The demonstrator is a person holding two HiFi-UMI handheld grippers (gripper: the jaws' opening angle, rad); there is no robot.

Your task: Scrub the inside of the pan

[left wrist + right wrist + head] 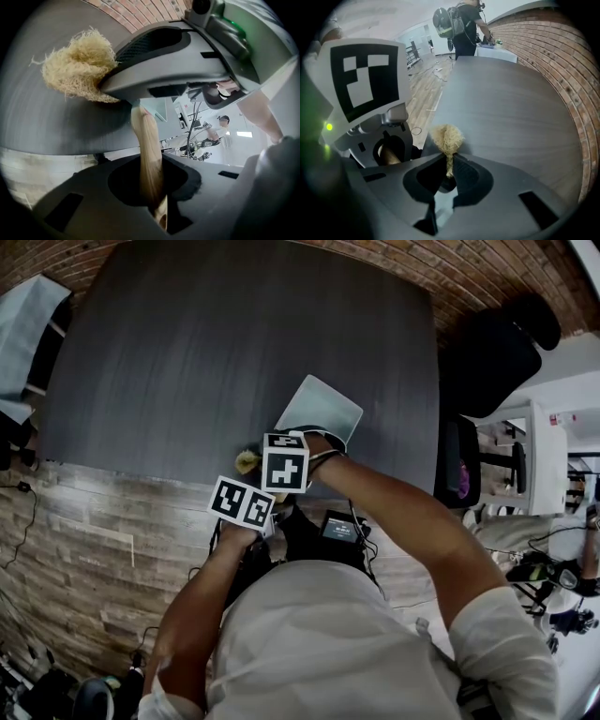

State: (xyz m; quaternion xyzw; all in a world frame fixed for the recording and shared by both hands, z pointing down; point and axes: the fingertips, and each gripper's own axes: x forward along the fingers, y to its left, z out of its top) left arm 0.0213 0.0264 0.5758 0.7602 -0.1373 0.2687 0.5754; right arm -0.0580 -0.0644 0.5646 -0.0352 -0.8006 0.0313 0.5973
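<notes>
Scrub brush [247, 462] gripped at both ends, centre frame.
L hand-held gripper [151, 187] clamps handle [146, 140], R hand-held gripper [449, 172] pinches bristles [446, 136]; pan [319, 411] just above.

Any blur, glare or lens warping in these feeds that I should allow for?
Head view: evenly lit, the dark grey table bows at its edges. Left gripper view: heavy fisheye; the pale straw-coloured fibre brush head is crisp, its light wooden handle between the jaws is soft, the room behind washed out. Right gripper view: black corners, curved red brick wall, green glow at left.
</notes>
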